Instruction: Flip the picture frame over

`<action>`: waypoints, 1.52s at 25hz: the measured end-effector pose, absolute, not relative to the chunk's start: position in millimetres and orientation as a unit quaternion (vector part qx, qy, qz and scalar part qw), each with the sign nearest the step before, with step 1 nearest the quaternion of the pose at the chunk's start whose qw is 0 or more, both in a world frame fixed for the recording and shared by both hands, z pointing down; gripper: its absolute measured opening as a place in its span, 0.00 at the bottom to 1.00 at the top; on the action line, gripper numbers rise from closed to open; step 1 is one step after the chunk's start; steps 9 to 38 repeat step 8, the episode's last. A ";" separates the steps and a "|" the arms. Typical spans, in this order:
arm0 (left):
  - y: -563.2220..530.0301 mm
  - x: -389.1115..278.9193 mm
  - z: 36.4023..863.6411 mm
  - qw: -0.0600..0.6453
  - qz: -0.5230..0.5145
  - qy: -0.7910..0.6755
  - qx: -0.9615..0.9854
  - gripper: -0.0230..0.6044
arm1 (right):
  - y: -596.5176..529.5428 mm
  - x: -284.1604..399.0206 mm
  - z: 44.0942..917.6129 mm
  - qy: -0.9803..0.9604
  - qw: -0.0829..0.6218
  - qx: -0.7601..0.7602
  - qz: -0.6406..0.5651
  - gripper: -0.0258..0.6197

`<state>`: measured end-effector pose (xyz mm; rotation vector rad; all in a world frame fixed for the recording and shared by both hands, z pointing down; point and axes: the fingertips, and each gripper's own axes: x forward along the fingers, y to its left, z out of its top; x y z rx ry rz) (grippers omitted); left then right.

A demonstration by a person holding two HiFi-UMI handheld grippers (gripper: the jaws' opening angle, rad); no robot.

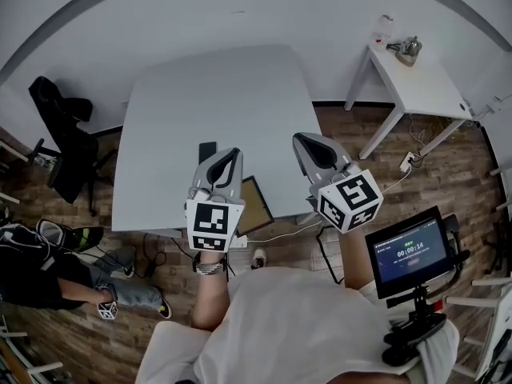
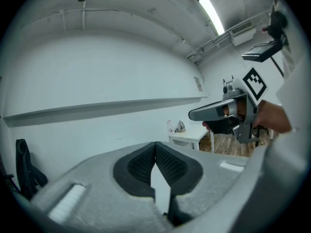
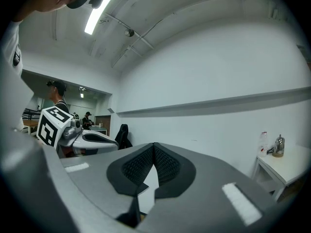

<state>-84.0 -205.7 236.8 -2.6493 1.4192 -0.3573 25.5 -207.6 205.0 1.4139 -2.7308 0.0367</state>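
The picture frame [image 1: 258, 205], dark-edged with a brownish face, lies flat near the front edge of the pale grey table [image 1: 216, 102]. My left gripper [image 1: 231, 154] hovers over the frame's left part and hides it. Its jaws are shut with nothing between them, as the left gripper view [image 2: 155, 145] also shows. My right gripper [image 1: 299, 138] hangs to the right of the frame, above the table's right front corner. It is shut too and holds nothing [image 3: 154, 145]. Both grippers point roughly level, toward the far wall.
A small black flat object [image 1: 207, 151] lies on the table beyond the left gripper. A white side table [image 1: 424, 82] with a metal pot [image 1: 408, 50] stands at the right, a black chair [image 1: 62, 138] at the left. A screen on a stand [image 1: 408, 251] is close on my right.
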 end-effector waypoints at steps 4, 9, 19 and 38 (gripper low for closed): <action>-206.9 -78.8 239.2 0.056 -0.119 0.462 -0.877 0.04 | -208.1 28.0 207.0 -0.886 0.035 0.463 0.013 0.04; -208.0 -75.6 239.6 0.056 -0.120 0.457 -0.880 0.04 | -208.6 28.8 208.8 -0.885 0.035 0.464 0.016 0.04; -208.0 -75.6 239.6 0.056 -0.120 0.457 -0.880 0.04 | -208.6 28.8 208.8 -0.885 0.035 0.464 0.016 0.04; -208.0 -75.6 239.6 0.056 -0.120 0.457 -0.880 0.04 | -208.6 28.8 208.8 -0.885 0.035 0.464 0.016 0.04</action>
